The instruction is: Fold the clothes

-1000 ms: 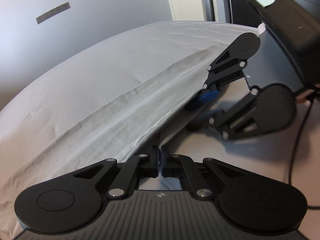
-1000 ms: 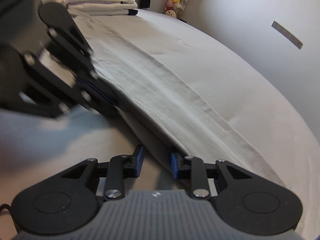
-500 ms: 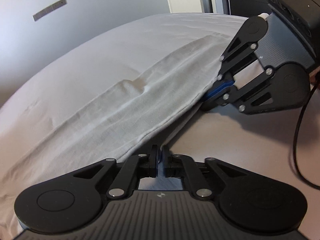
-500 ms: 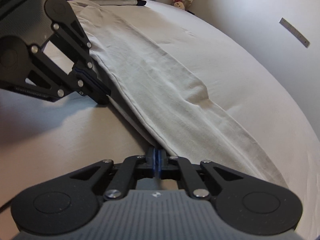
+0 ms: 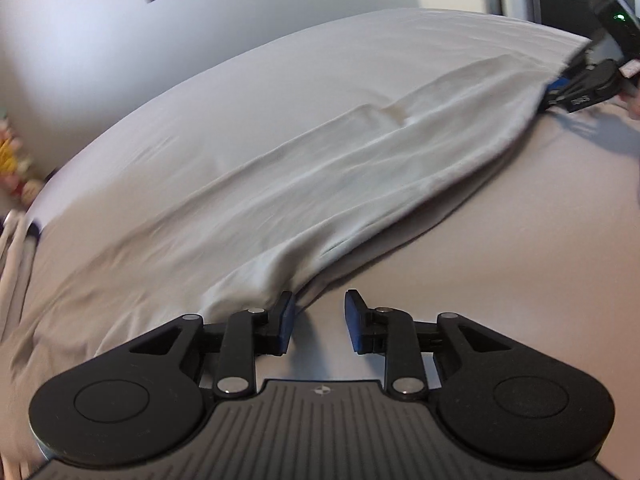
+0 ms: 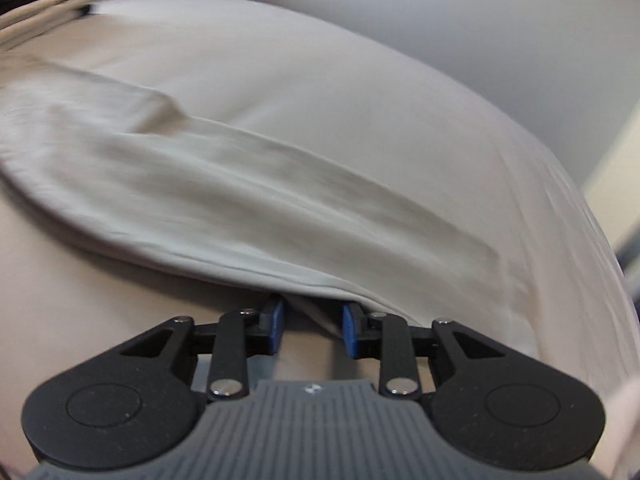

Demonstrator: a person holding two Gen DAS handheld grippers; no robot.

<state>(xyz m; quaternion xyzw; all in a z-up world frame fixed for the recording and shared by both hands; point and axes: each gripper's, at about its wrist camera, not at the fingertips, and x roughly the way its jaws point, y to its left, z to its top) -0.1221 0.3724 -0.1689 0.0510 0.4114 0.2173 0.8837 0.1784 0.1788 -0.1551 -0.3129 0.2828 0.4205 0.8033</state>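
One pale garment (image 5: 320, 168) lies folded lengthwise on the bed (image 5: 540, 240). Two grippers: left gripper (image 5: 319, 322) opening, released beside its edge; right gripper (image 6: 313, 326) opening, cloth apparently loose between its fingers (image 6: 276, 328).

Bare bed sheet (image 5: 520, 248) lies open right of and near to the left gripper (image 5: 319, 322); its jaws are opening with nothing between them, clear passage there. Folded pale garment (image 5: 320, 184) runs as a long raised band from the near left to the far right, blocking a low sweep to the left; the right gripper (image 5: 560, 90) sits at its far end. In the right wrist view the garment's edge overhangs the pads (image 6: 276, 322) of the opening right gripper; wall (image 5: 100, 40) bounds the far side.
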